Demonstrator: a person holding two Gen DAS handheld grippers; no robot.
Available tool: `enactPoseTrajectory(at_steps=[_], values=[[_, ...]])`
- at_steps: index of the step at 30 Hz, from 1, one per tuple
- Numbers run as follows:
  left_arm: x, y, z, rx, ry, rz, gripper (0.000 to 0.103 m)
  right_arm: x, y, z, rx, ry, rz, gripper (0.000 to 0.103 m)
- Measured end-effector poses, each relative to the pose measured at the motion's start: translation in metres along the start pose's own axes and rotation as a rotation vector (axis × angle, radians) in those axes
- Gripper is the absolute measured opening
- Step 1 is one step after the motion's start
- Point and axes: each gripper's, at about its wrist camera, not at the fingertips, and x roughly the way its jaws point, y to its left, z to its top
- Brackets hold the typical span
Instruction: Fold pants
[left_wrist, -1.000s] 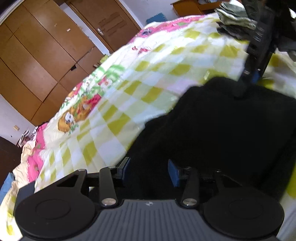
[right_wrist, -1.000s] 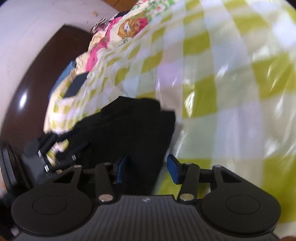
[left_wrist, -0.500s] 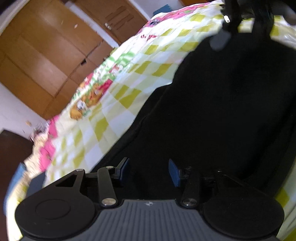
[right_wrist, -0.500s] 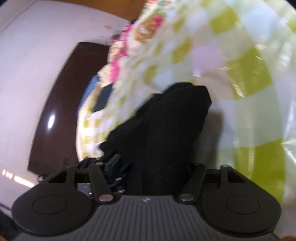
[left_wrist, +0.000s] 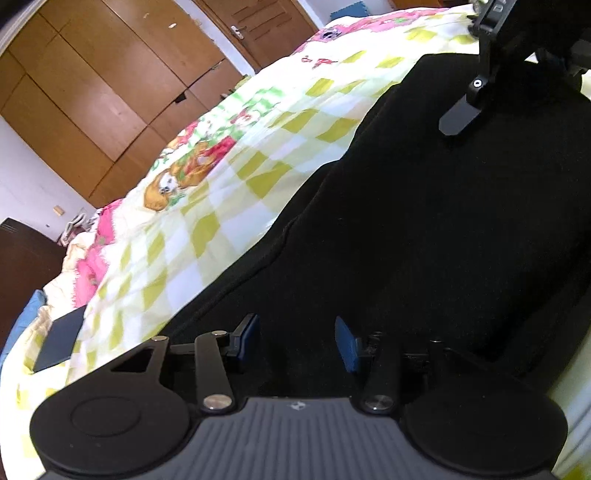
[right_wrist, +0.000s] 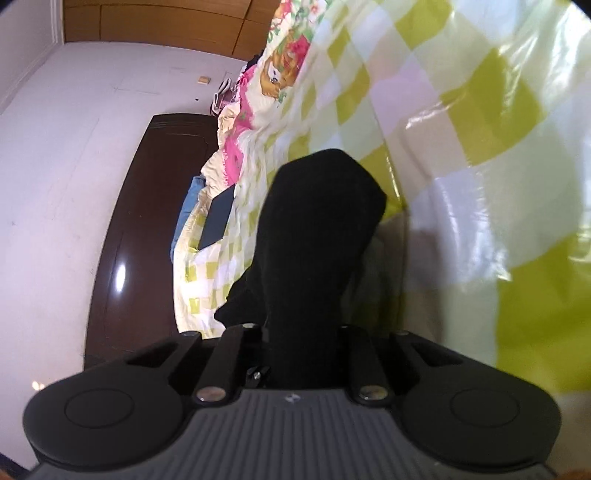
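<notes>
- Two grippers work one pair of black pants (left_wrist: 424, 229), which lies spread on a bed under a yellow-checked sheet (left_wrist: 221, 221); in the left wrist view the cloth fills everything from 12 round to 6 o'clock.
- Right gripper (right_wrist: 301, 345): its jaws have just been closing, and black cloth now sits bunched between them, rising as a hump toward 12 o'clock. The pads themselves are hidden by the fabric, but the arms stand close together with the cloth squeezed in the gap, so it reads as a grip on one edge of the pants.
- That pinch probably serves to give a firm hold on one corner, so the layer can be lifted and carried over for the fold.
- Left gripper (left_wrist: 295, 341): its blue pads (left_wrist: 248, 338) stand partly apart with pants fabric lying under and between them, and nothing shows them pressing on it. Over the last second the gap narrowed a little, yet it has no hold yet.
- Its low place at the near edge suggests it is lined up to take the matching corner, so both ends rise evenly.
- At 1 o'clock in the left view the right gripper's dark frame (left_wrist: 476, 74) sits on the far edge of the pants.
- A dark flat object (left_wrist: 59, 343) lies on the sheet at 8 o'clock, well apart.
</notes>
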Motion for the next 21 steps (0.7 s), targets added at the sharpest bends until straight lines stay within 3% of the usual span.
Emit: enactPoseTrajectory(at_steps=[3, 9, 13, 17, 21], values=[[-0.008, -0.025, 0.01, 0.052, -0.039, -0.009, 0.049, -0.028, -0.007, -0.007, 0.03, -0.042, -0.02, 0.017], [-0.024, -0.056, 0.035, 0.09, -0.16, -0.104, 0.052, -0.094, -0.013, -0.013, 0.094, -0.172, -0.097, 0.017], [-0.031, -0.064, 0.035, 0.108, -0.202, -0.094, 0.054, -0.125, 0.003, -0.012, 0.086, -0.251, -0.15, 0.017], [-0.044, -0.08, 0.015, 0.162, -0.249, -0.033, 0.053, -0.126, 0.023, -0.011, 0.065, -0.265, -0.214, 0.017], [-0.045, -0.086, -0.003, 0.106, -0.25, -0.027, 0.052, -0.11, 0.059, -0.008, 0.0, -0.245, -0.296, 0.017]])
